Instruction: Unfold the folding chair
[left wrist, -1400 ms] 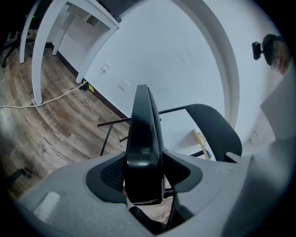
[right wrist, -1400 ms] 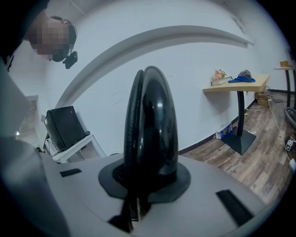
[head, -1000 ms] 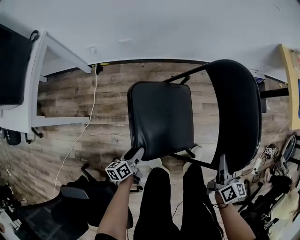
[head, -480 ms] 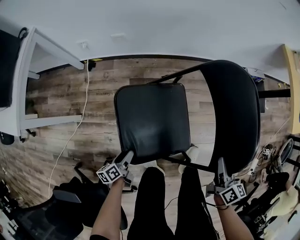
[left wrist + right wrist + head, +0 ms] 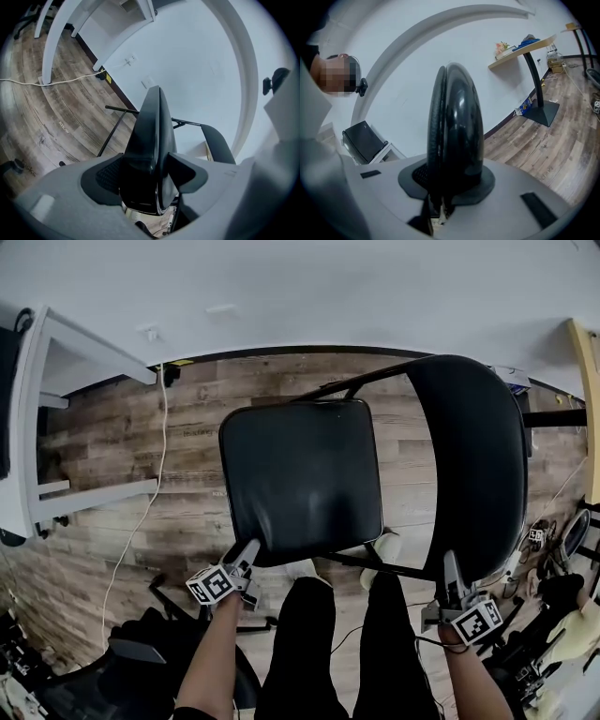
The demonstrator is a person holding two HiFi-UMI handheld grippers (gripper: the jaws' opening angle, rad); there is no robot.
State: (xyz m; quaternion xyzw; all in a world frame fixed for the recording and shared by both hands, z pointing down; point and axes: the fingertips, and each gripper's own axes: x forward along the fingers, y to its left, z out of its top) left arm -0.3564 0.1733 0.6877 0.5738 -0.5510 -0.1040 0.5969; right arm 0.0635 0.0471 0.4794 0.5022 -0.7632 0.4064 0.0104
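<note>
The left gripper (image 5: 251, 551) pinches the seat (image 5: 300, 479) edge (its near corner), fingers (image 5: 187, 172) just now spreading wider. The right gripper (image 5: 448, 568) pinches the backrest (image 5: 473, 456) rim, fingers likewise spreading.

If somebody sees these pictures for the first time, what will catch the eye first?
The black folding chair fills the middle of the head view, above a wood floor. The left gripper grips the near edge of its seat and the right gripper the lower edge of its backrest. Both grippers' jaws have just been opening, with those parts between them.
</note>
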